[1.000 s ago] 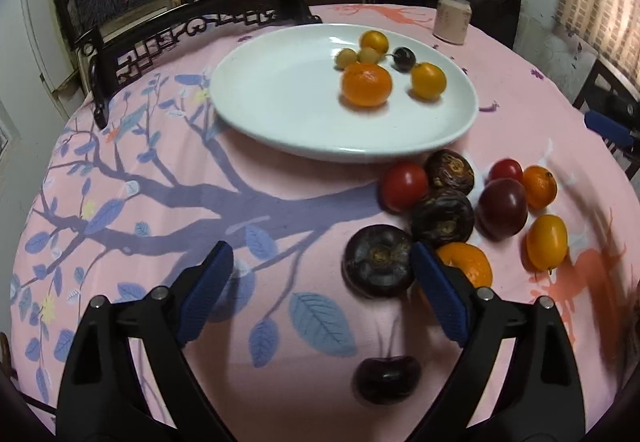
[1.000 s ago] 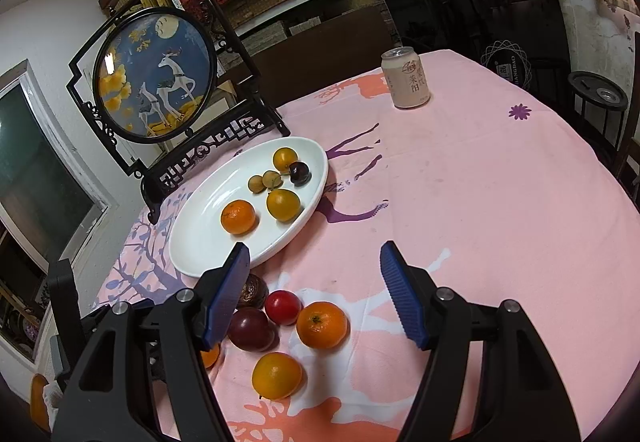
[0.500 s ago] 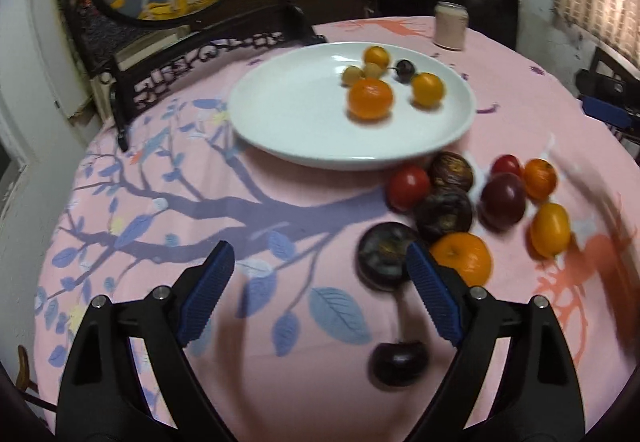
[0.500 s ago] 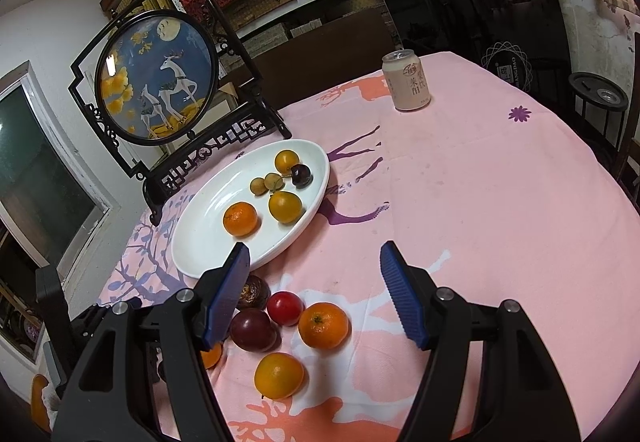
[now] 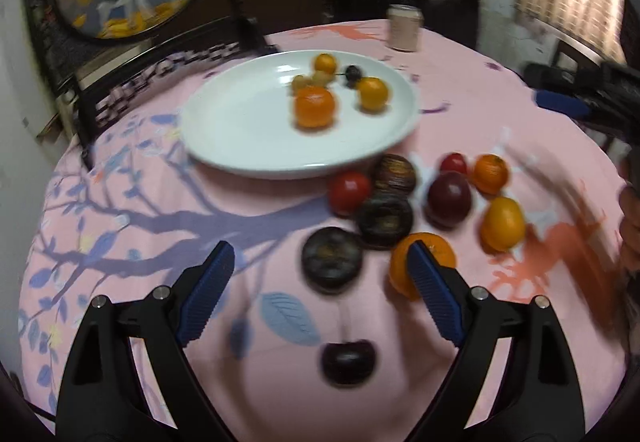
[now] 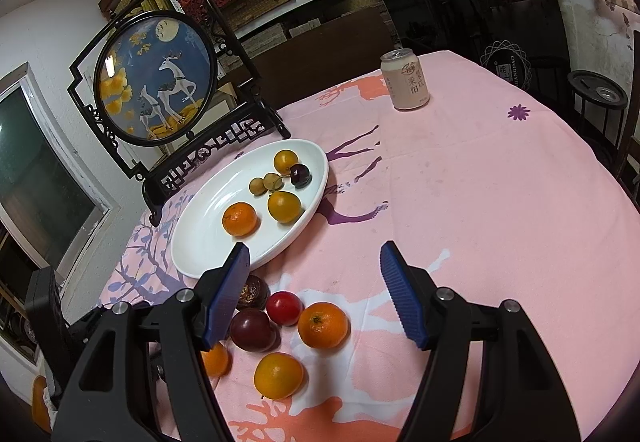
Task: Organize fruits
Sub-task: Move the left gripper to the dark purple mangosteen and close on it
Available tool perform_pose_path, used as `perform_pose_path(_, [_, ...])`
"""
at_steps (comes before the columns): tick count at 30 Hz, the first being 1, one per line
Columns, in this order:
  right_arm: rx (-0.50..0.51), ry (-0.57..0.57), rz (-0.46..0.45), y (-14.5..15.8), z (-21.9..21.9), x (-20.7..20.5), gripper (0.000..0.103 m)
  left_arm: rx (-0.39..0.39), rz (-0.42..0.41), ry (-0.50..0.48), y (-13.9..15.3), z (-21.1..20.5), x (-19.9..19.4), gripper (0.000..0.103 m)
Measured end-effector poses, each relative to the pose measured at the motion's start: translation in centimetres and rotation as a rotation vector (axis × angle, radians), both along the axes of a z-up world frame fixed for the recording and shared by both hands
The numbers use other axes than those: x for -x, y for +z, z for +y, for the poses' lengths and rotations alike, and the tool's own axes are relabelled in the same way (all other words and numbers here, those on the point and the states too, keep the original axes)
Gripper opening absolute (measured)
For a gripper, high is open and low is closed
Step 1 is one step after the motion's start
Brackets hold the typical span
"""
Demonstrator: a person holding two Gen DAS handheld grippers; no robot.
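Note:
A white plate (image 5: 248,130) (image 6: 208,238) holds an orange (image 5: 314,107), a yellow fruit (image 5: 373,93), a dark cherry (image 5: 353,74) and small fruits. Loose fruits lie on the pink cloth in front of it: a red tomato (image 5: 349,191), dark passion fruits (image 5: 332,262), a plum (image 5: 448,198), oranges (image 5: 424,262) and a dark cherry (image 5: 348,360). My left gripper (image 5: 320,282) is open and empty above them. My right gripper (image 6: 316,290) is open and empty above an orange (image 6: 323,325), a tomato (image 6: 284,307) and a yellow fruit (image 6: 278,375).
A drink can (image 6: 405,79) stands at the table's far side. A round deer picture on a black stand (image 6: 156,82) is behind the plate. The right gripper shows at the right edge of the left wrist view (image 5: 580,102). Chairs and shelves surround the table.
The left gripper has pulled back and up, so the plate and fruits look farther away. The right gripper has hardly moved. Both stay open.

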State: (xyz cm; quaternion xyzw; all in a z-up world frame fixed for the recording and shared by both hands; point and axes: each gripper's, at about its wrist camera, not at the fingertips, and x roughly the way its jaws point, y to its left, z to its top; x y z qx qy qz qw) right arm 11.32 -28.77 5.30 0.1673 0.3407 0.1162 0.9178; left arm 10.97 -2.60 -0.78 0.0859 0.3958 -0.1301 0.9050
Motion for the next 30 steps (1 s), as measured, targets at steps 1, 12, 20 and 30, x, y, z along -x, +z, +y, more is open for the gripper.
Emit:
perform_pose_path(1, [-0.002,0.001,0.000,0.0,0.0,0.0,0.068,0.032,0.017,0.024,0.1,0.8,-0.4,0.089])
perform_pose_path(12, [-0.009,0.013,-0.001,0.2,0.0,0.1,0.068,-0.037,0.013,0.025,-0.5,0.3,-0.5,0.087])
perform_pose_path(20, [-0.012,0.014,0.006,0.1,0.0,0.2,0.068,0.073,0.077,-0.094,-0.4,-0.7,-1.5,0.091])
perform_pose_path(30, [-0.011,0.015,0.013,0.0,0.1,0.1,0.068,0.064,0.062,0.020,0.0,2.0,-2.2,0.086])
